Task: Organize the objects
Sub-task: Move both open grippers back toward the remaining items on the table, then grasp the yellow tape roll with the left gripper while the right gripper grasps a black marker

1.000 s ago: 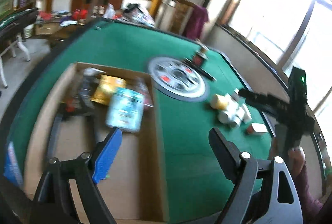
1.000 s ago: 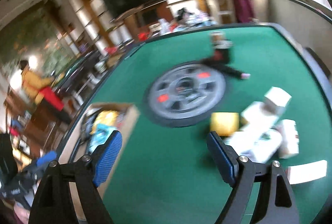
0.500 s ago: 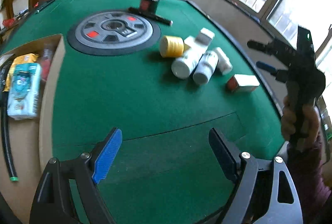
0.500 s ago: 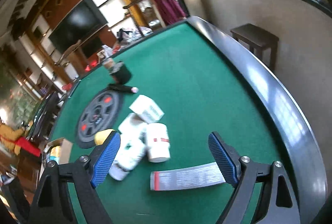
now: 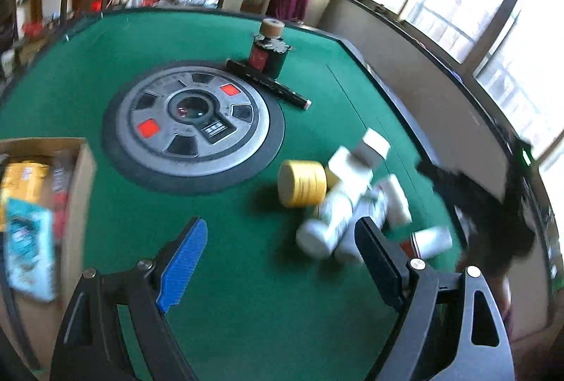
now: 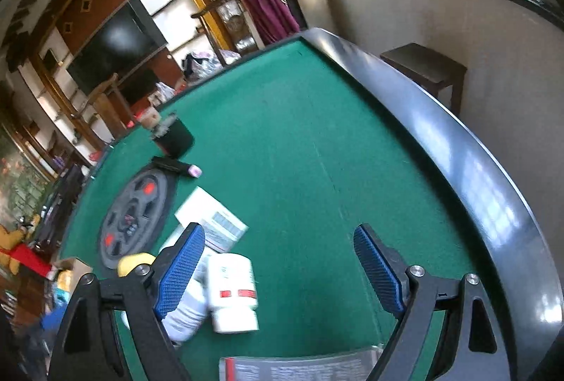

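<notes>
The cluster of white bottles [image 5: 338,215] lies on the green desk [image 5: 105,63], just ahead of the left hand-held gripper [image 5: 278,261] and toward its right finger, which overlaps the nearest bottle in the picture; whether they touch I cannot tell. A yellow roll [image 5: 301,183] lies against the bottles on their left. The left hand-held gripper's jaws stand wide apart with only green felt between them.

In the right wrist view the right hand-held gripper [image 6: 278,266] is likewise spread wide and holds nothing. A white bottle with a red label [image 6: 232,296] lies on its side just inside the left finger, and a second white bottle [image 6: 185,314] sits partly behind that finger. A flat white box [image 6: 211,222] lies just beyond them, and a long grey-and-red carton [image 6: 292,368] crosses the bottom edge, below the open jaws.

Only the left wrist view shows the cardboard box [image 5: 75,204] at the left with packets inside, and the right hand-held gripper as a dark blurred shape at the right edge. Both views show the round grey disc [image 5: 192,120], the black marker [image 5: 269,84] and the dark jar [image 5: 266,53] behind it. Only the right wrist view shows the desk's glossy black rim [image 6: 458,151] and a dark stool [image 6: 426,70] by the wall.
</notes>
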### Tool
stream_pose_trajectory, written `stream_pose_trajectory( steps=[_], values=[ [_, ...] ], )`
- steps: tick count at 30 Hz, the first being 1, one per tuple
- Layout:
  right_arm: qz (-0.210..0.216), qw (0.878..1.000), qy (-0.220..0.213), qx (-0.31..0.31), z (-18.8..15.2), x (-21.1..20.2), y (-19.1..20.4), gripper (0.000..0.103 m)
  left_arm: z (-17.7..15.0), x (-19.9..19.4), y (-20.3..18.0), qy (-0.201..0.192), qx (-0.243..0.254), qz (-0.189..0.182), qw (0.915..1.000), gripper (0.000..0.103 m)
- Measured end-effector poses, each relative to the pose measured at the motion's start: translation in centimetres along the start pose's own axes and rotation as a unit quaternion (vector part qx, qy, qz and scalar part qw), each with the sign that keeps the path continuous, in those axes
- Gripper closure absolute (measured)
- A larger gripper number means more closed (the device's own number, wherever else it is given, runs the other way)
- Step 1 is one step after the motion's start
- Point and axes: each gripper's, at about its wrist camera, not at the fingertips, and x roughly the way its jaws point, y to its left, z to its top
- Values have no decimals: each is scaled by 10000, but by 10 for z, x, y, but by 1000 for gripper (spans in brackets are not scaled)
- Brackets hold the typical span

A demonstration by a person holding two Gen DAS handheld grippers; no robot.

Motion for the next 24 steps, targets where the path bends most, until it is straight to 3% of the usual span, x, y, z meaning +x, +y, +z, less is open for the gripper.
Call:
stream_pose_trajectory(
  steps=[5,10,12,14,19,24],
  values=[
    [234,9991,-23,364,1,-5,-11,13,23,55,-2,229,-319,75,9992,18],
    [423,9977,158,503,2,1,-12,13,29,86,-15,264,66,484,9985,19],
    [427,9979,151,467,2,1,-9,13,26,92,-25,202,465,697,9963,30],
    [388,9984,119,399,2,0,-5,12,25,93,-30,198,689,728,9948,71],
    [339,9987,153,335,1,3,-2,12,23,73,-21,81,707,631,9955,72],
    [215,9987,196,414,0,7,-8,12,9,25,1,-185,531,485,9972,72]
  ],
)
